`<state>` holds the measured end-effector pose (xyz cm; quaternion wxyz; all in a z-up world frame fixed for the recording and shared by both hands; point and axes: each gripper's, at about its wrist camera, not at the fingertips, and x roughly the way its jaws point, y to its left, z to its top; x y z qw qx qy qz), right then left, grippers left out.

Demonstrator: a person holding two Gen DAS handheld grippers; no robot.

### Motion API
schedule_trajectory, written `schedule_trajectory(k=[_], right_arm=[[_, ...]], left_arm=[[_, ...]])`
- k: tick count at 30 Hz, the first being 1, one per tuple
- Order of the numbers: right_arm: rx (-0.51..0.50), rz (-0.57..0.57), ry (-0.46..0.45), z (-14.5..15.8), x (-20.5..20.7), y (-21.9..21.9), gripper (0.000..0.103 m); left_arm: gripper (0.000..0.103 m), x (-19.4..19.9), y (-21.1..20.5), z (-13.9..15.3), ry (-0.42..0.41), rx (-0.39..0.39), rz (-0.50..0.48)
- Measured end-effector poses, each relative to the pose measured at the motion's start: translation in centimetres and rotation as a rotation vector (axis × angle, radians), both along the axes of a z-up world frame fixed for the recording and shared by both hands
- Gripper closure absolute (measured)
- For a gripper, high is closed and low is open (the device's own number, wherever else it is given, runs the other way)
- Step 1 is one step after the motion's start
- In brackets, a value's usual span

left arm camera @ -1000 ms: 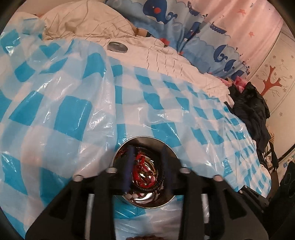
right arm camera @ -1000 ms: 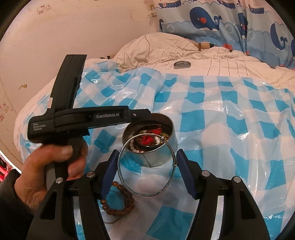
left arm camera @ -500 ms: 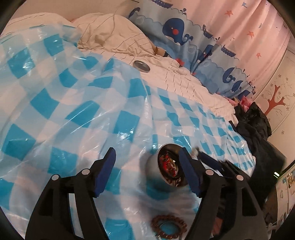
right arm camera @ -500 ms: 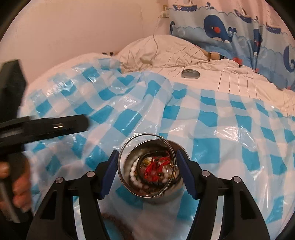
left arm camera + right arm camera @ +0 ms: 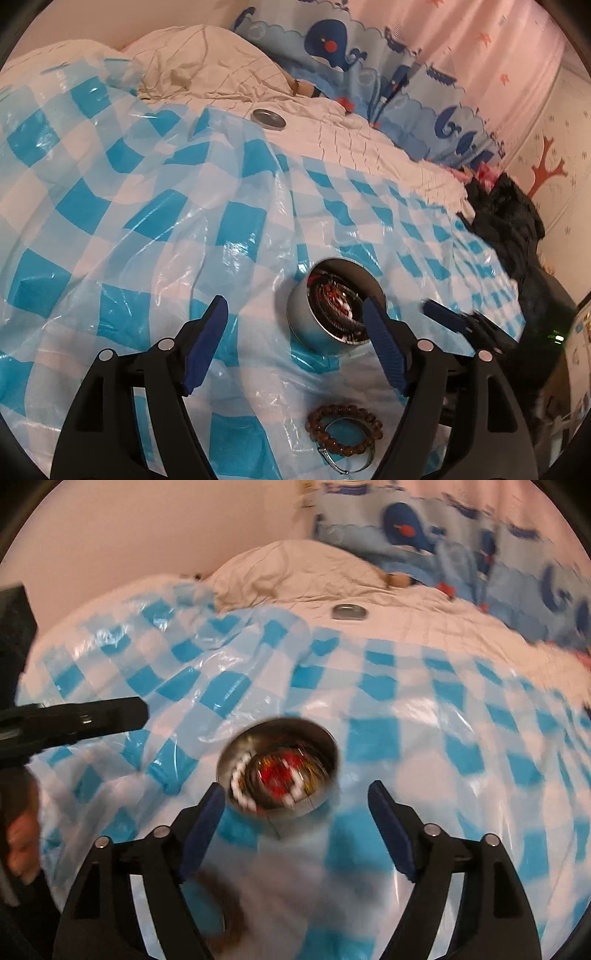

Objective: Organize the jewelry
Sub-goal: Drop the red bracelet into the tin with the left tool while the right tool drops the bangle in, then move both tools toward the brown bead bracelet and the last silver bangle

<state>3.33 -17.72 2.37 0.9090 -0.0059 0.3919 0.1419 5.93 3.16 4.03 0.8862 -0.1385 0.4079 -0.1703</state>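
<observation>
Both sets of tongs, left tongs (image 5: 295,314) and right tongs (image 5: 297,801), are seen spreading apart with nothing clamped; the jewelry-filled round tin (image 5: 334,301) is set on the bed's checked plastic sheet (image 5: 147,221), a beaded bracelet (image 5: 345,430) just beside it

Bed (image 5: 388,155) under checked plastic sheet (image 5: 147,229)

Both grippers: black angular frames, blue ribbed pads on jaws, silver screws at pivots.
</observation>
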Motion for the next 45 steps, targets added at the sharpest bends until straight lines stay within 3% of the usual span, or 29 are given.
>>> schedule_trajectory(k=[6, 20, 45], right_arm=[[0.081, -0.093, 0.100, -2.4, -2.9, -2.7, 0.023], [0.053, -0.043, 0.161, -4.4, -2.3, -0.4, 0.020], [0.003, 0.023, 0.158, -4.5, -2.8, 1.5, 0.018]], left_arm=[[0.029, -0.6, -2.3, -0.9, 0.002, 0.076, -0.045], [0.023, -1.8, -3.7, -0.2, -0.067, 0.207, -0.057], [0.017, -2.1, -4.3, -0.4, -0.084, 0.268, -0.070]])
